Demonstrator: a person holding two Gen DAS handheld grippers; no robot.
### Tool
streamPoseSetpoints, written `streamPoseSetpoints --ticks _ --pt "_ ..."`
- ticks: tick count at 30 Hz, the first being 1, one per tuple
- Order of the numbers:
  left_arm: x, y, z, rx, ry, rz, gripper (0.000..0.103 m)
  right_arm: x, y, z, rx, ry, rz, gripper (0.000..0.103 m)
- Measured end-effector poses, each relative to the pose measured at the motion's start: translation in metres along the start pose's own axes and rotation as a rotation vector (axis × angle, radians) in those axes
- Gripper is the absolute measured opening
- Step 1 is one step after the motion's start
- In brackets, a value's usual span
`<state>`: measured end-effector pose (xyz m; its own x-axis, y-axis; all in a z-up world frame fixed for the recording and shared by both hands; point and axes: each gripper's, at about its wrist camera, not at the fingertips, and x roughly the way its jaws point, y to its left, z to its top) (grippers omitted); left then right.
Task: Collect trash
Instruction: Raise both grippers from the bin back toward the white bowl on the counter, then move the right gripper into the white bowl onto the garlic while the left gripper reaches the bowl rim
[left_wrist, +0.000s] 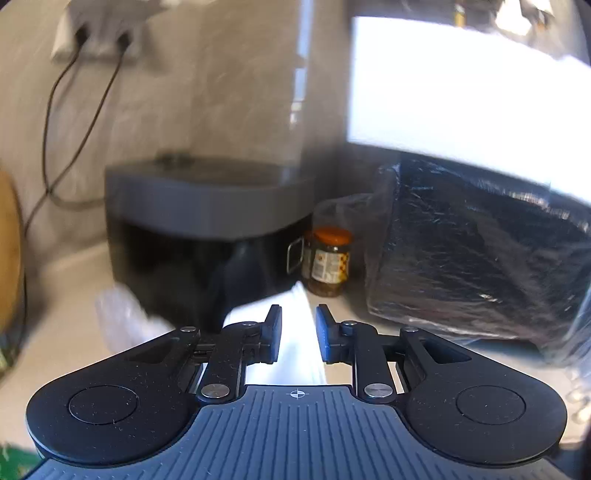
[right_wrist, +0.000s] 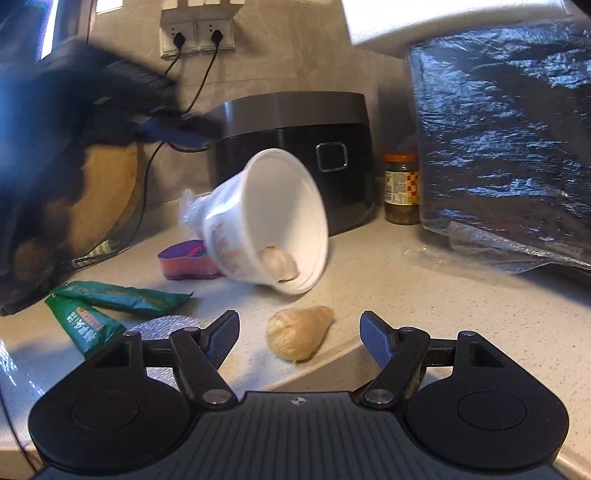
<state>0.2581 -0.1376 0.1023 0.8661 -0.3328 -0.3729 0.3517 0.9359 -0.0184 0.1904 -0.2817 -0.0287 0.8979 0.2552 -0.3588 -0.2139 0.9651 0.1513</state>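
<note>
The left tongs (left_wrist: 298, 334) stand narrowly apart with the white cup's (right_wrist: 269, 221) rim between them; whether they grip is unclear. The right tongs (right_wrist: 300, 338) gape wide and empty, on the tabletop (right_wrist: 424, 314) just before the cup, either side of a ginger piece (right_wrist: 297, 332).

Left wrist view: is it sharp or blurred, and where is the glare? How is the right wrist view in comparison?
Left wrist view: background smeared by motion, the rice cooker soft, the jar readable; a burnt-out white patch at upper right. Right wrist view: mostly sharp, the white cup slightly blurred, the dark shape at left heavily blurred; the black bag shows shiny highlights. Both views bend straight lines near the edges.
</note>
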Motion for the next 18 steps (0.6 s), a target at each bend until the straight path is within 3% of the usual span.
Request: streamPoseSetpoints --ticks 4,6,9,15,18 --pt "0.036 -0.033 0.002 0.176 0.032 0.113 0.028 -0.002 -0.001 -0.003 -0.018 0.003 -0.022 0.073" --pt "0.056 -0.046 -0.004 0.278 0.041 0.219 0.028 -0.005 -0.004 -0.005 -0.013 0.008 -0.037 0.073" --pt "0.068 -0.048 -0.018 0.366 0.039 0.310 0.028 -0.011 -0.011 -0.008 -0.006 -0.006 -0.050 0.073" --pt "0.057 -0.004 -0.035 0.287 0.057 0.303 0.028 -0.016 -0.013 -0.006 -0.032 -0.048 -0.029 0.073" --pt "0.050 0.025 -0.034 0.165 0.095 0.223 0.030 -0.010 -0.002 0.006 -0.062 -0.060 0.013 0.070"
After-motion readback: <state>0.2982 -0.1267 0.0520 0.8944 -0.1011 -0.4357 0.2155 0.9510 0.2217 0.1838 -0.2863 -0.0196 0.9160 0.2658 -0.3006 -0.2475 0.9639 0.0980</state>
